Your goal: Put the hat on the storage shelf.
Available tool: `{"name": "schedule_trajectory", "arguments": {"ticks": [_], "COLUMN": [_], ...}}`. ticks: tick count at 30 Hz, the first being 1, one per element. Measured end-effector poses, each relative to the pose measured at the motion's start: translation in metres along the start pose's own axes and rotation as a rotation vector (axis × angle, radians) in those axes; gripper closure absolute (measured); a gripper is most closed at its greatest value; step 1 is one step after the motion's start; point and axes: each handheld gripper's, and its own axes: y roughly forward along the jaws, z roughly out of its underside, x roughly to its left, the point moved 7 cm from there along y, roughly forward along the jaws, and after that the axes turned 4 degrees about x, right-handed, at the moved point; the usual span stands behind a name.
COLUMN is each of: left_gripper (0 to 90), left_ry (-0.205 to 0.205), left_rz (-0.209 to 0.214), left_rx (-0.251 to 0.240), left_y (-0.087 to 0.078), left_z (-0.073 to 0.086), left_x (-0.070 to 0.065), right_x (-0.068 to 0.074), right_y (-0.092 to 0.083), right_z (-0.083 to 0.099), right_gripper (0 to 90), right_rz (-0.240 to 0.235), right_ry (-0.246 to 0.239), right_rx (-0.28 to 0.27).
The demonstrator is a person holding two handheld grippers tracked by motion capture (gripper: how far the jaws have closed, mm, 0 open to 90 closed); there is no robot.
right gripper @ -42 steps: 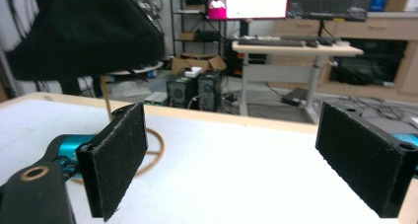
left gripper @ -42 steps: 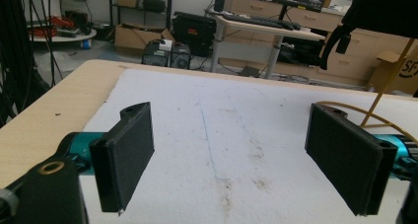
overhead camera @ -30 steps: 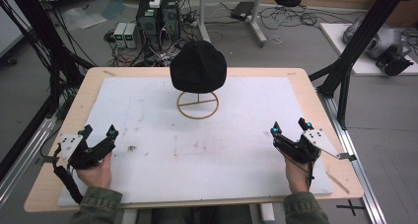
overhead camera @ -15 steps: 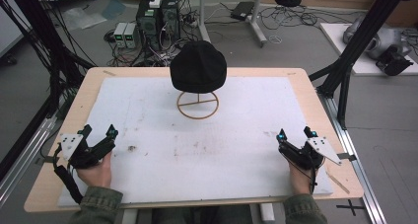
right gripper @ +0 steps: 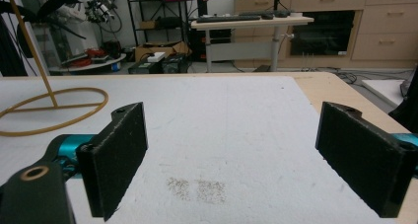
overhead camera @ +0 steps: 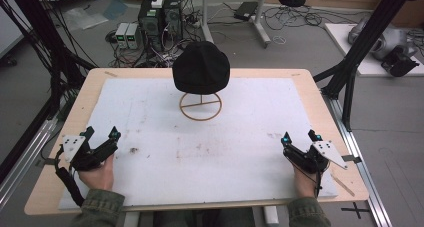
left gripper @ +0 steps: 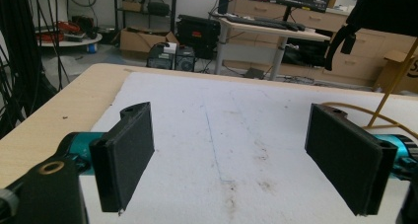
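A black knit hat (overhead camera: 201, 67) sits on a thin wooden stand with a ring base (overhead camera: 200, 106) at the far middle of the white mat (overhead camera: 210, 142). My left gripper (overhead camera: 102, 138) rests near the mat's front left corner, jaws wide apart and nothing between them (left gripper: 236, 160). My right gripper (overhead camera: 300, 137) lies near the front right, also open and empty (right gripper: 246, 155). The stand's ring (right gripper: 52, 108) shows at the left of the right gripper view. Its rod and ring (left gripper: 389, 98) show at the right of the left gripper view, with the hat (left gripper: 384, 9) above.
The wooden table (overhead camera: 320, 92) borders the mat on all sides. Black frame posts (overhead camera: 360, 47) stand at the right and left edges. Computers and cables (overhead camera: 155, 17) lie on the floor beyond the far edge. Brown stains (overhead camera: 202, 148) mark the mat's middle.
My right gripper has slid a little to the right and toward the front edge. The left gripper and the hat have stayed put.
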Motion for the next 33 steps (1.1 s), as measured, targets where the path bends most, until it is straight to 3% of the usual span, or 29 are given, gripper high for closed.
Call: {"name": "schedule_trajectory", "arguments": {"ticks": [7,33], "left_gripper": [19.0,19.1], "left_ry": [-0.003,-0.006], "left_rz": [-0.002,0.001], "left_rx": [0.001,0.014], "left_y": [0.0002,0.0012], "left_z": [0.0002,0.0017], "left_x": [0.0003,0.0006], "right_x": [0.0048,0.0101], "right_y": [0.0014,0.0043], "right_z": [0.0014,0.0072], "right_gripper": [11.6,11.6], "right_rz": [-0.014,-0.045], "right_ry": [-0.043,-0.039], "right_rx": [0.01,0.042]}}
